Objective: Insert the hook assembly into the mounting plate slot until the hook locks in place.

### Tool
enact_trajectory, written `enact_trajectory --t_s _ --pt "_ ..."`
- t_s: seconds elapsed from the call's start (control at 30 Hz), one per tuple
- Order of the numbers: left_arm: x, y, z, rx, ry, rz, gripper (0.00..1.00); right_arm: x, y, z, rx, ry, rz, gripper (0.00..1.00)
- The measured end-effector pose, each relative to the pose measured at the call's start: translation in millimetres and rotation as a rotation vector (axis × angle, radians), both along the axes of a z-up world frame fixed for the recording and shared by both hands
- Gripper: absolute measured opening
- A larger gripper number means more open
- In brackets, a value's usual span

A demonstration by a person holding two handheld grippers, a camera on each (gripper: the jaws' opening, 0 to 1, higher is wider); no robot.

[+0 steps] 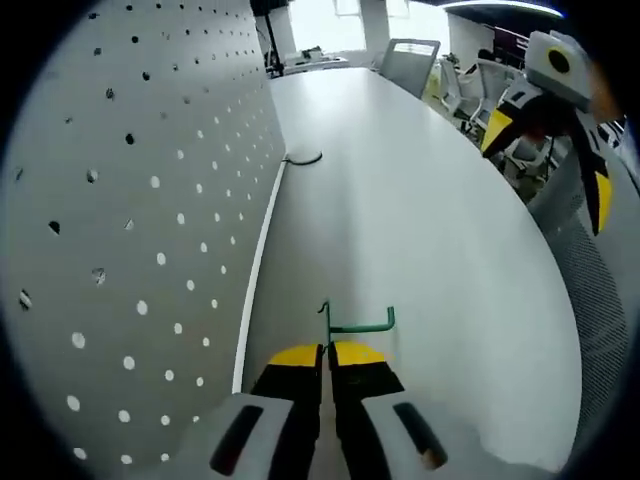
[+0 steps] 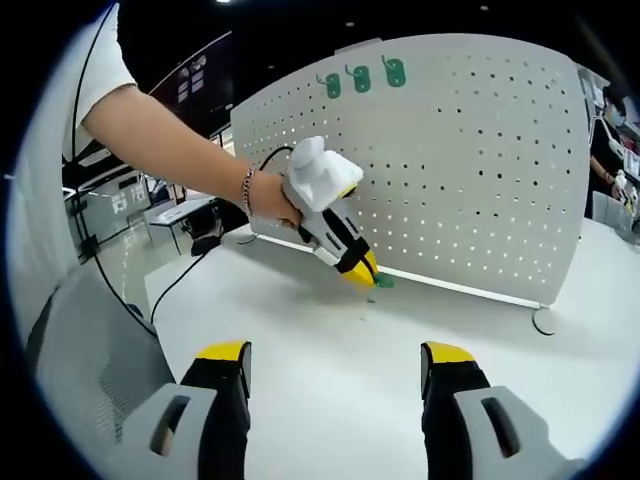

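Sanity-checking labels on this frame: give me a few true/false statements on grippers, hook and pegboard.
1. The left gripper has its jaws shut on the green hook. True.
2. The right gripper is shut. False: its jaws stand wide apart, holding nothing.
3. Three green hooks already hang near the top of the pegboard. True.
4. The held hook is already in the pegboard. False: it is down by the white table, in front of the board.

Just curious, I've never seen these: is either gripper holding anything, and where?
The left gripper pinches a green hook by its upright end on the table. The right gripper is open, holding nothing.
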State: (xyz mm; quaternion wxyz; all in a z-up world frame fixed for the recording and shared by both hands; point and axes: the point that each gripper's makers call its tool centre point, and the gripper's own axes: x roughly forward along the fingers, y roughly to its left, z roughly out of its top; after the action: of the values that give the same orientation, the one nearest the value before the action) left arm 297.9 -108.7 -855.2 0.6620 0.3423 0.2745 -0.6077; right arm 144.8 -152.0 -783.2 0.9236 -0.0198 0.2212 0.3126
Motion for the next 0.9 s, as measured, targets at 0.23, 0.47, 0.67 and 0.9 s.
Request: enact_trajectory --t_s 0.23,0.47,0.67,0.9 --pt "-1.8 1.2 7.7 -0.049 0.009 0.03 0.03 -0.2 0.1 0.4 0.005 -0.001 0.0 0.67" --pt "-1.4 -1.0 17.9 -0.096 0.012 0.054 0.03 0.2 -1.6 0.9 0.015 0.001 -0.009 0.67" --pt "-2.6 -0.9 27.8 -0.137 -0.007 0.07 0.03 0.6 -2.6 1.7 0.02 0.0 -0.015 0.67" --pt "-3.9 0.3 34.5 -0.167 -0.019 0.09 0.03 1.1 -2.8 2.4 0.034 0.002 -0.02 0.66"
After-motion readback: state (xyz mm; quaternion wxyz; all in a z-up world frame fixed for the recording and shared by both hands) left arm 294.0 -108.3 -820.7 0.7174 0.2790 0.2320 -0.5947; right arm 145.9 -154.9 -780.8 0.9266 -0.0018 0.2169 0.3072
